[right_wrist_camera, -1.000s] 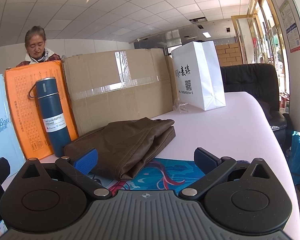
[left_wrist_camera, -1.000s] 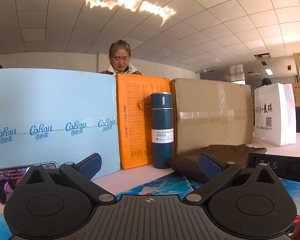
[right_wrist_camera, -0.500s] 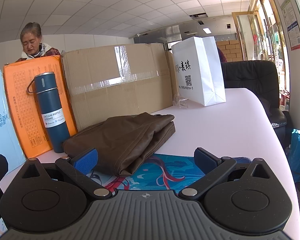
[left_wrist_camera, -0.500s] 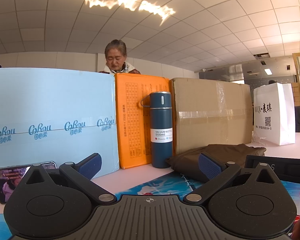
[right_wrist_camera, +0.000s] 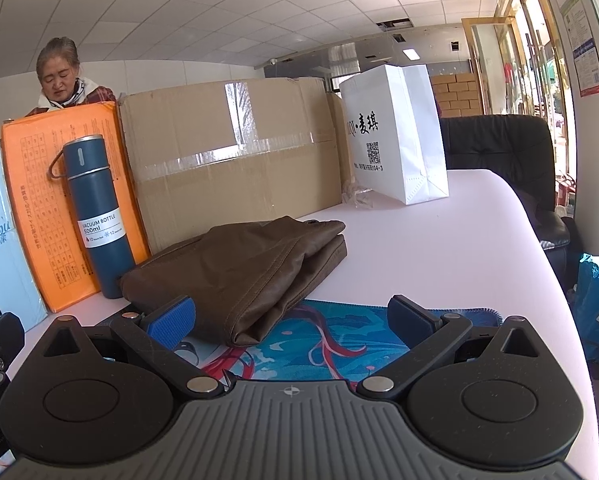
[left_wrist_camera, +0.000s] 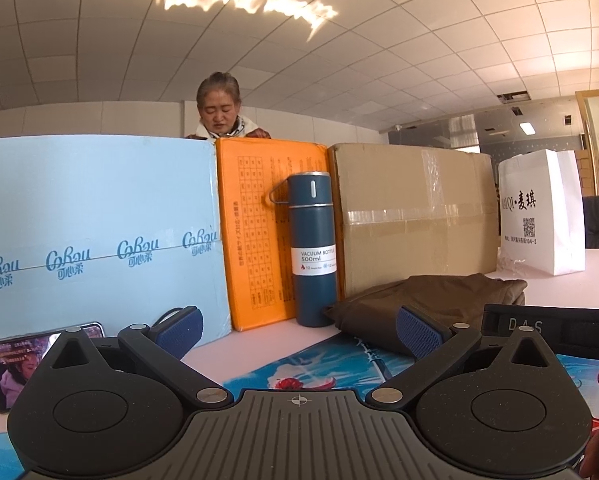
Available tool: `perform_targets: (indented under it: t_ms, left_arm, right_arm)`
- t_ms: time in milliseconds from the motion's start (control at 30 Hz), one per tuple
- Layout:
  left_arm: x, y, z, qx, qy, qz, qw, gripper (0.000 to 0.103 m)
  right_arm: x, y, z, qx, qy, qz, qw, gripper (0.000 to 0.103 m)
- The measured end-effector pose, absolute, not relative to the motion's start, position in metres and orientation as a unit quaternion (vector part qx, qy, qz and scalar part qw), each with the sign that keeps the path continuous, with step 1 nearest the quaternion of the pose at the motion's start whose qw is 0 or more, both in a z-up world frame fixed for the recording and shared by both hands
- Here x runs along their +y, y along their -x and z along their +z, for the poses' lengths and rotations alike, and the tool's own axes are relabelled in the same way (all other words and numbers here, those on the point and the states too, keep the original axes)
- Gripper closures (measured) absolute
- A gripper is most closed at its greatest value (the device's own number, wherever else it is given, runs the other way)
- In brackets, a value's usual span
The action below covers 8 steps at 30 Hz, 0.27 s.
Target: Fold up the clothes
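A folded brown garment (right_wrist_camera: 243,268) lies on the table, partly on a blue patterned mat (right_wrist_camera: 339,344). It also shows in the left wrist view (left_wrist_camera: 427,300), to the right. My right gripper (right_wrist_camera: 291,320) is open and empty, just in front of the garment's near edge, apart from it. My left gripper (left_wrist_camera: 299,332) is open and empty, held above the mat (left_wrist_camera: 323,368), left of the garment.
A blue vacuum bottle (right_wrist_camera: 99,216) stands left of the garment against an orange box (right_wrist_camera: 31,208). A cardboard box (right_wrist_camera: 235,152), a light blue box (left_wrist_camera: 91,232) and a white paper bag (right_wrist_camera: 395,132) line the back. A phone (left_wrist_camera: 19,364) leans at left. A person sits behind.
Both grippers have dropped slightly and stay open. The garment has not moved.
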<state>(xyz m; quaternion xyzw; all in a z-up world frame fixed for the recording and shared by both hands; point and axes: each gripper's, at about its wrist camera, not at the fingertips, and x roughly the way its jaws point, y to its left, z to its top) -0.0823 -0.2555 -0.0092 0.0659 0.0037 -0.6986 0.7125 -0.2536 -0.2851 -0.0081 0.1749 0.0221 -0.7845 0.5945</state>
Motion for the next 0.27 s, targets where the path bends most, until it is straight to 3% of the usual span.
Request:
perform_targets:
  t_ms: [267]
  left_arm:
    - [-0.2562,0.0817,-0.0093,0.007,-0.066,-0.706,0.705,0.000]
  right_arm:
    - [-0.2879,0.2545,-0.0091,0.029,-0.183,-0.784,0.593,0.000]
